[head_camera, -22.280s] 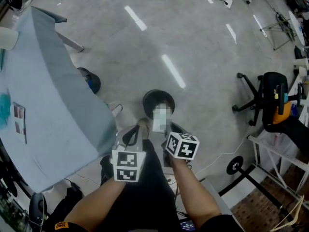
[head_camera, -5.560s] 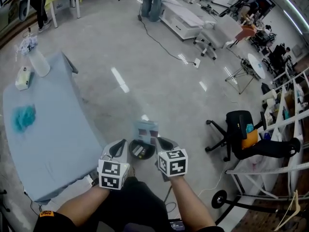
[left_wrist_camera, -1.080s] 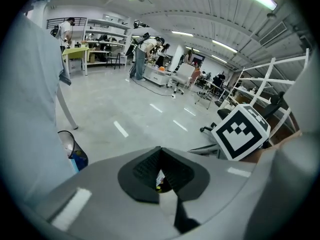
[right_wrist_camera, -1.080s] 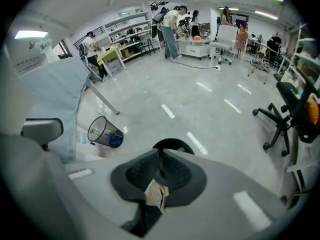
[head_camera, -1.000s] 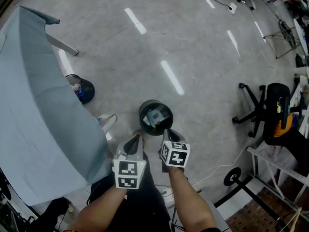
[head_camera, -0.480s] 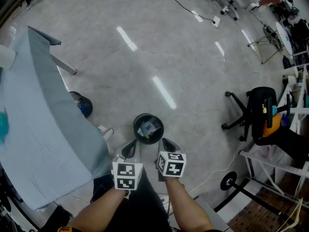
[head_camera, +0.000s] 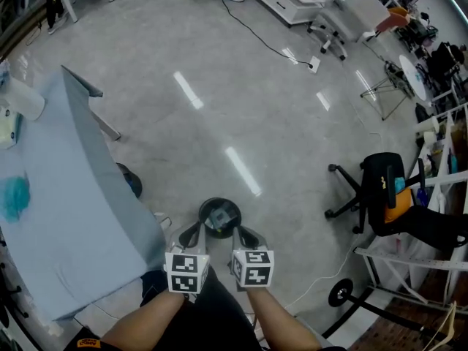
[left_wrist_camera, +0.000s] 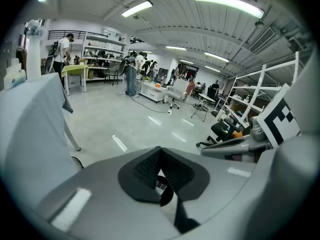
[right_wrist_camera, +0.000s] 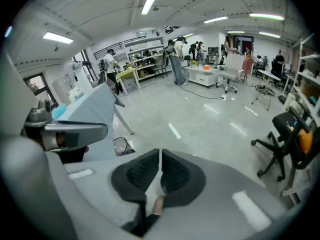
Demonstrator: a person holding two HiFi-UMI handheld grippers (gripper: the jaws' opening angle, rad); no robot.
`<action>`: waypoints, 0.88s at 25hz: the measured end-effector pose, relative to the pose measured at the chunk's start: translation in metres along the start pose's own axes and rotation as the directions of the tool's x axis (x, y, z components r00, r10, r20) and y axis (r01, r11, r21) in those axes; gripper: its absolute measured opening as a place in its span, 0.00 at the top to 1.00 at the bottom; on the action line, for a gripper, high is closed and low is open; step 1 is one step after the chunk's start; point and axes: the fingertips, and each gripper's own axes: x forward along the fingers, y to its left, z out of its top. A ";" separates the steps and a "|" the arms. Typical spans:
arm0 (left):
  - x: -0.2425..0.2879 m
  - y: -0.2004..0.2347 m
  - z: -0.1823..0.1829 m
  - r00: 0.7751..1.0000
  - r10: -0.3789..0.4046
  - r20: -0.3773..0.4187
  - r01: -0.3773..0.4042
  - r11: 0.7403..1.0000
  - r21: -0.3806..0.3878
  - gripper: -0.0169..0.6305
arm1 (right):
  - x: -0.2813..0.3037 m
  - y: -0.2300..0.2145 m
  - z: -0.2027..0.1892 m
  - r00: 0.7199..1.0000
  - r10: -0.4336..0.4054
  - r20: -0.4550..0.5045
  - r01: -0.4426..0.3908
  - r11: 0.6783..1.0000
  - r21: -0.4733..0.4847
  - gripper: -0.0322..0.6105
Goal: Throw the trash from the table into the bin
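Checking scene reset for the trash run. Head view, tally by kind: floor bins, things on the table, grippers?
Floor bins: 2 (black bin; second bin at the table's edge)
Things on the table: 3 (teal wad; white roll; white object, cut off by the frame edge)
Grippers: 2 (left gripper; right gripper)
Total: 7

Bin on the floor holds trash; table lies left of the bin, office chair well right of it
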 end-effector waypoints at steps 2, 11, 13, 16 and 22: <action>-0.010 0.002 0.011 1.000 0.006 0.021 -0.006 1.000 0.000 0.96 | -0.012 0.006 0.012 1.000 0.005 0.025 -0.005 1.000 -0.010 0.92; -0.054 0.001 0.048 0.995 -0.003 0.096 0.000 1.000 0.028 0.96 | -0.054 0.040 0.046 0.994 0.046 0.102 -0.040 0.998 -0.057 0.93; -0.062 -0.001 0.050 0.994 -0.007 0.110 0.003 1.000 0.031 0.96 | -0.061 0.049 0.051 0.991 0.060 0.115 -0.051 0.995 -0.083 0.93; -0.075 0.002 0.056 0.992 0.008 0.129 -0.012 1.000 0.029 0.96 | -0.074 0.063 0.061 0.986 0.083 0.143 -0.066 0.991 -0.119 0.93; -0.105 0.016 0.081 0.977 0.051 0.205 -0.054 0.999 0.007 0.96 | -0.099 0.085 0.081 0.974 0.119 0.193 -0.086 0.981 -0.175 0.93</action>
